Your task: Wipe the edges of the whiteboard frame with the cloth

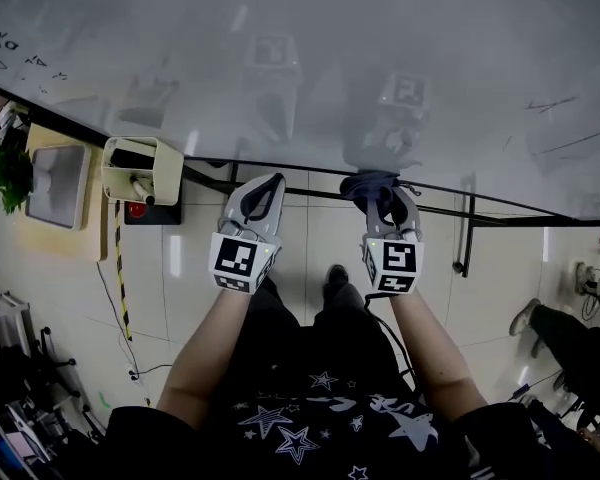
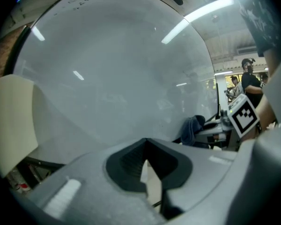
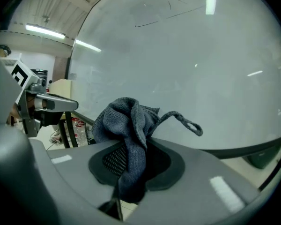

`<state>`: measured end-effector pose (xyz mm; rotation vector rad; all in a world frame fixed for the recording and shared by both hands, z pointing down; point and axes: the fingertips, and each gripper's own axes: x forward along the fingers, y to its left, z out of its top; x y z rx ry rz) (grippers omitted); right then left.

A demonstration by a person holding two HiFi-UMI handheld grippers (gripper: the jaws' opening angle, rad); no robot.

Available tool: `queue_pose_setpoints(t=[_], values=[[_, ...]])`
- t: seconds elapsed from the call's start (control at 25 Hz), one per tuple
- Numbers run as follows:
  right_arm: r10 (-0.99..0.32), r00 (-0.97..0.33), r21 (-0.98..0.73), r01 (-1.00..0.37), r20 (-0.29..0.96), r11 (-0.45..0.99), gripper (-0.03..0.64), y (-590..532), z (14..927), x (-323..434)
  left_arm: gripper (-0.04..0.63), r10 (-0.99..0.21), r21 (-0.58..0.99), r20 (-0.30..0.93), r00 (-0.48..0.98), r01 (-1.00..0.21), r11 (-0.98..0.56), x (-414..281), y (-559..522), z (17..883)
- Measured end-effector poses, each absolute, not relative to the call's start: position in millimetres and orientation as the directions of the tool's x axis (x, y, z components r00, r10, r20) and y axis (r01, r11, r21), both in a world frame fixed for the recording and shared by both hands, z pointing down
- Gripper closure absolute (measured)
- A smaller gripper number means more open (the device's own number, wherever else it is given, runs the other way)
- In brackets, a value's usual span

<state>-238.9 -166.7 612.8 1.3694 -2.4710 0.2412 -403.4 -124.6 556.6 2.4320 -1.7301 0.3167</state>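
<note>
Bunching into a dark grey wad, the cloth (image 3: 126, 125) is sitting pinched in the right gripper (image 3: 131, 161), whose jaws are closing tight on its middle while a thin hanging loop is trailing free to one side. In the head view the wad is lying right at the dark lower edge of the whiteboard frame (image 1: 500, 211) — whether it is actually pressing on it I cannot tell. The left gripper (image 1: 263, 193) is hovering just beside, its jaws meeting at the tips with nothing between them. Further left, a beige marker holder (image 1: 140, 168) is hanging on the same edge. Judging from this, the hold is looking narrow: dragging along the frame may be tugging the cloth out of the jaws, the loose loop may be catching on the stand bracket below, and a drifting wad may be riding up onto the whiteboard (image 1: 310, 58) — smearing the pen strokes there.
</note>
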Motion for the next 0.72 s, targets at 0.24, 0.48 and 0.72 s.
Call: queue_pose_setpoints(t=[0.24,0.48,0.72], values=[[-0.856,-0.373,-0.014,-0.919,0.357,0.395,0.54,-165,611,-250,0.595,-0.888,0.031,0.248,0.388,-0.919,-0.393,-447,-114,556],[-0.867,-0.35,-0.022,-0.93,0.355,0.366,0.54,-158,612,-299,0.595,-0.864,0.049,0.223,0.452,-0.89,-0.453,-473,-107,553],[-0.848,-0.402,-0.021,-0.907,0.346,0.421,0.54,-148,613,-367,0.595,-0.837,0.032,0.187,0.514,-0.855,-0.518,-487,-88,549]])
